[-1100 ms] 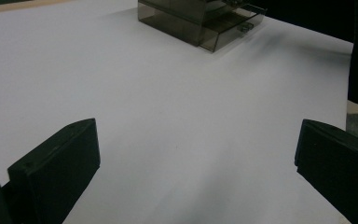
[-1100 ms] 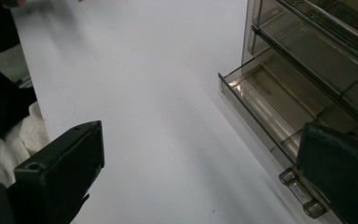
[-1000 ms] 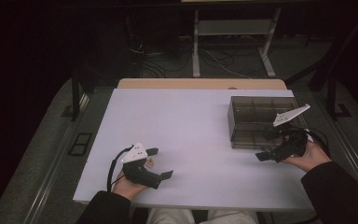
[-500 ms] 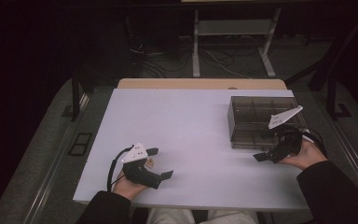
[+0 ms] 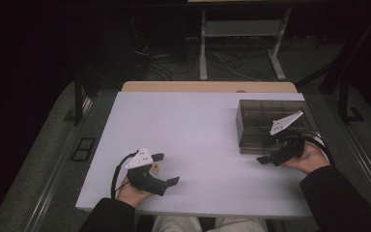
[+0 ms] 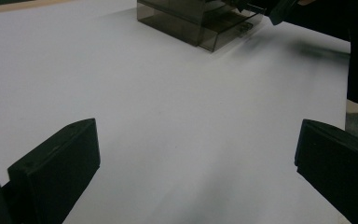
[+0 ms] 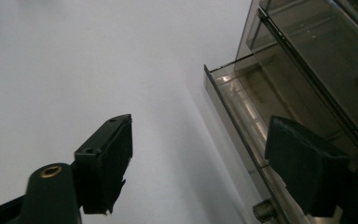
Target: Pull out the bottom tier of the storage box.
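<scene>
High view shows the left gripper (image 5: 165, 169) resting on the white table (image 5: 198, 140), jaws wide apart and holding nothing. Farther right, the right gripper (image 5: 265, 151) sits by the dark plastic box (image 5: 258, 116), jaws closing around its drawer's front edge, not yet pinching it.

Smoky translucent drawer box (image 5: 275, 126), white table (image 5: 193, 145), black hand-held gripper (image 5: 164, 169).

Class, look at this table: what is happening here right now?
A person works at a white table with a hand-held gripper in each hand. The right hand-held gripper is at the front of a smoky clear drawer box, its jaws just closing around the slightly open drawer's front edge. The left hand-held gripper rests open, empty.
</scene>
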### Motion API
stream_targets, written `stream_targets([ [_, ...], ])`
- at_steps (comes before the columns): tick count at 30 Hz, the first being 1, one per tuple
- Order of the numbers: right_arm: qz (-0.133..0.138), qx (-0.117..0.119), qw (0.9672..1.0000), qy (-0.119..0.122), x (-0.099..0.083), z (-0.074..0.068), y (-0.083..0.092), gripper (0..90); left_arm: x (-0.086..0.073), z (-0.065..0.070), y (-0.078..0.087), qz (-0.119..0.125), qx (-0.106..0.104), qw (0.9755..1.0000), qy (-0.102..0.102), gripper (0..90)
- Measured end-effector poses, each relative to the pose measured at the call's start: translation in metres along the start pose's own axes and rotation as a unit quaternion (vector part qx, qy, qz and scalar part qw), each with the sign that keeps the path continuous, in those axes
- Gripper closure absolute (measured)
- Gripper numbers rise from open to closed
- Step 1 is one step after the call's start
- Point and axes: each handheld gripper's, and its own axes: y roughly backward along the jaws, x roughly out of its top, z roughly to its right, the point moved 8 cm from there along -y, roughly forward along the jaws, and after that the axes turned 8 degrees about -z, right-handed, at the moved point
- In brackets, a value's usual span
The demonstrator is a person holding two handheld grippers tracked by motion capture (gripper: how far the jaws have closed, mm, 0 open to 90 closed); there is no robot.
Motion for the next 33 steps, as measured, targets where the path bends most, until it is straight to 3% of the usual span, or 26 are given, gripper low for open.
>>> stream_targets([
  [7, 0.0, -0.007, 1.0, -0.006, -0.006, 0.008, -0.003, 35.6, 0.0, 0.0, 0.0, -0.001, -0.001, 1.0, -0.001, 0.0],
  [17, -0.004, -0.015, 0.9997, -0.018, -0.015, 0.018, -0.005, 44.2, 0.0, 0.001, 0.0, -0.002, -0.002, 1.0, -0.003, 0.0],
  [33, -0.022, -0.053, 0.9983, -0.009, -0.02, 0.024, -0.009, 62.5, 0.0, 0.001, 0.0, 0.001, -0.002, 1.0, -0.003, 0.0],
])
